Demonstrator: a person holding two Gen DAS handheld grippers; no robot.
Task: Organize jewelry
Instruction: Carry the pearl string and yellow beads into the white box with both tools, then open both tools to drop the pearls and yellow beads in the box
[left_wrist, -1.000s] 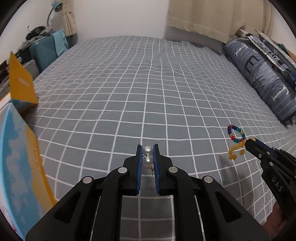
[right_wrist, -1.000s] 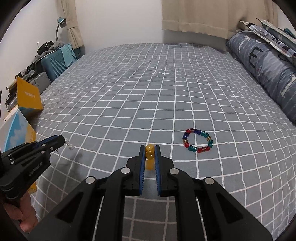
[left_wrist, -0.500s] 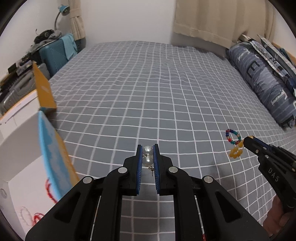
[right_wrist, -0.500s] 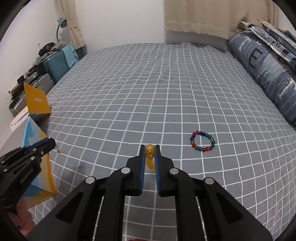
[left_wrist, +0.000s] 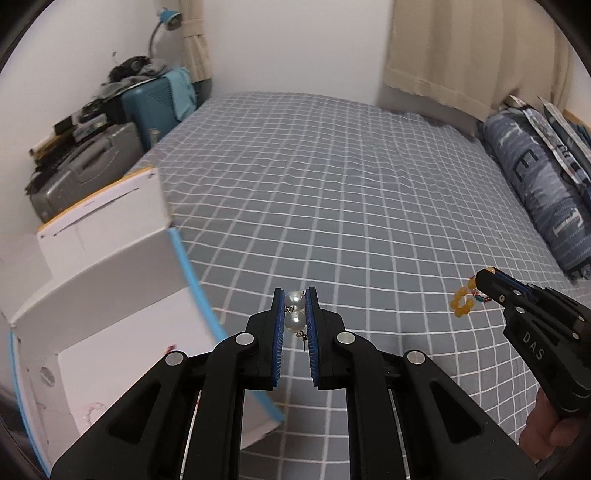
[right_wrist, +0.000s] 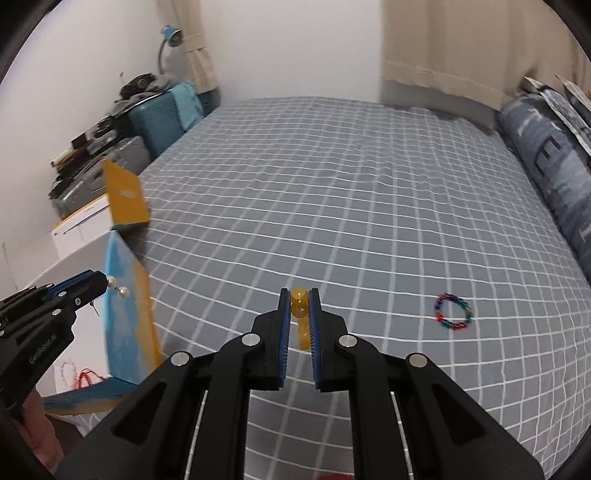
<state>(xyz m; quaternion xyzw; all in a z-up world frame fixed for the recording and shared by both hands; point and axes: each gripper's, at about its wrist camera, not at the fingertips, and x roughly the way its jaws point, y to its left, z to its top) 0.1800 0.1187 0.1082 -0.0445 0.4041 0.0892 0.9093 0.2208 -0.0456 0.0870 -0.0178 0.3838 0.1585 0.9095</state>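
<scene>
My left gripper (left_wrist: 295, 300) is shut on a pearl earring (left_wrist: 294, 320), two white pearls with a small hook hanging below. It hovers beside an open white box (left_wrist: 110, 295) with a blue and yellow outside. In the right wrist view that gripper (right_wrist: 105, 284) shows at the left with the earring (right_wrist: 123, 292). My right gripper (right_wrist: 300, 295) is shut on a yellow bead bracelet (right_wrist: 301, 321) that dangles between its fingers. In the left wrist view the right gripper (left_wrist: 482, 276) and the yellow beads (left_wrist: 461, 302) show at the right. A multicoloured bead bracelet (right_wrist: 453, 312) lies on the bed.
The bed (left_wrist: 351, 192) has a grey sheet with a white grid. A blue patterned pillow (left_wrist: 535, 184) lies along its right side. Suitcases (left_wrist: 88, 166) and clutter stand off the bed at the left. Red jewellery (right_wrist: 83, 376) lies inside the box. A hand (left_wrist: 546, 432) holds the right gripper.
Both grippers rose and moved left toward the box with their jewellery still held. The box now fills far more of the left wrist view. The multicoloured bracelet stayed on the bed.
</scene>
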